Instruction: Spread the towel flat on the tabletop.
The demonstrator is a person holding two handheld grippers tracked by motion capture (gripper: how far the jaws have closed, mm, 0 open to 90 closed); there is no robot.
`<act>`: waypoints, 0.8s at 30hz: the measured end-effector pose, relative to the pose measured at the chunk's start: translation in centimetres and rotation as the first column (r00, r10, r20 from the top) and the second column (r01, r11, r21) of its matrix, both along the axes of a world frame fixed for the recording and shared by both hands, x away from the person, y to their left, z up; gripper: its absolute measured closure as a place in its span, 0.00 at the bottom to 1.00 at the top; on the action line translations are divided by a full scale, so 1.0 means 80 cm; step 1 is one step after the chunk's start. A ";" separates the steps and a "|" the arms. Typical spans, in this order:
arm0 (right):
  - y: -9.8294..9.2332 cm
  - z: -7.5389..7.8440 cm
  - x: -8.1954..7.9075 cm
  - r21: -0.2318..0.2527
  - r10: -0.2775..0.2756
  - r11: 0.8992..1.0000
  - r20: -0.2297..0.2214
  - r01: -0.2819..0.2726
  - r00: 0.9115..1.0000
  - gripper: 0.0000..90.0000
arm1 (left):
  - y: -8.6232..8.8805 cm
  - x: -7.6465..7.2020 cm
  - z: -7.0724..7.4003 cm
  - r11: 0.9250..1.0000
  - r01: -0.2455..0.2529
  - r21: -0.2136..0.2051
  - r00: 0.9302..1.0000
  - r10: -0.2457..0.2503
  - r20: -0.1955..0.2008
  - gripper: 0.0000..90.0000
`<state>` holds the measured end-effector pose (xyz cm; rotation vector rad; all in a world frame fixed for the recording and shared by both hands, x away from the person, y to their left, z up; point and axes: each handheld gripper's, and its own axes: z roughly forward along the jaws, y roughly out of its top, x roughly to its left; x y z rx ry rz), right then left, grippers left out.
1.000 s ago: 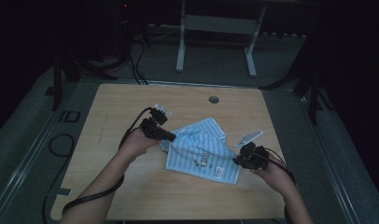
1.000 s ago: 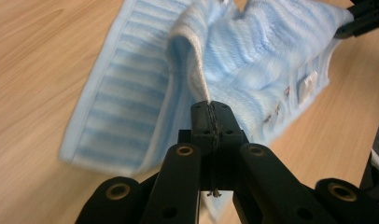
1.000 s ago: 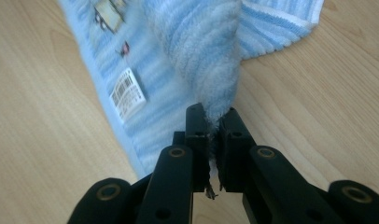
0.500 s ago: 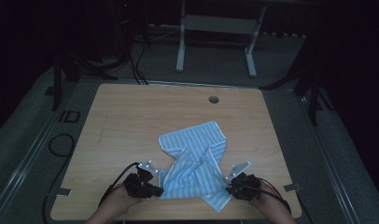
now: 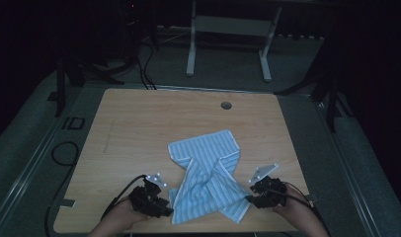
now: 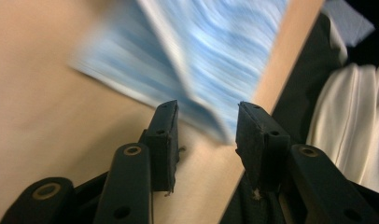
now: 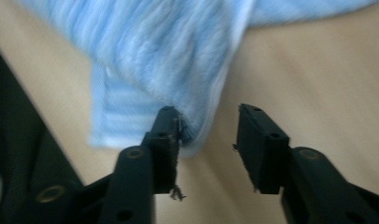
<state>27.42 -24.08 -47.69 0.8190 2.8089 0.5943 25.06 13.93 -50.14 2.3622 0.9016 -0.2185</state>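
Both my grippers, left gripper (image 5: 161,205) and right gripper (image 5: 250,191), have just been opening, nothing clamped. Striped towel (image 5: 208,175) near desk's (image 5: 139,123) front edge: soft, light, limp; I'd regrip hem corners.

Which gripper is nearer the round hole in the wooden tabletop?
Right. The right gripper sits at the near edge, almost below the round hole; the left gripper lies farther left, beyond the blue striped towel.
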 end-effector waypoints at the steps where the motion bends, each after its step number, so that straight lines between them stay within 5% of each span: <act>1: -0.001 0.008 0.006 -0.004 0.001 1.000 0.016 -0.001 1.000 0.61 | 0.003 0.006 0.007 1.000 -0.006 -0.013 1.000 0.006 0.010 0.58; 5: 0.002 0.035 0.030 0.032 -0.012 0.999 0.046 0.010 0.999 0.57 | 0.001 0.040 0.018 0.996 -0.082 -0.038 0.996 0.083 0.013 0.54; 11: 0.011 0.060 0.040 0.109 -0.010 0.994 0.069 0.002 0.998 0.53 | -0.022 0.069 0.007 0.993 -0.104 -0.053 0.995 0.103 -0.017 0.52; 17: 0.026 0.047 0.051 0.091 0.006 0.996 0.055 -0.011 0.998 0.53 | -0.045 0.083 -0.009 0.993 -0.107 -0.059 0.994 0.105 -0.041 0.50; 24: 0.073 0.000 0.113 0.070 -0.047 0.996 -0.022 0.049 0.999 0.53 | -0.064 0.102 -0.015 0.992 -0.109 -0.057 0.993 0.106 -0.044 0.50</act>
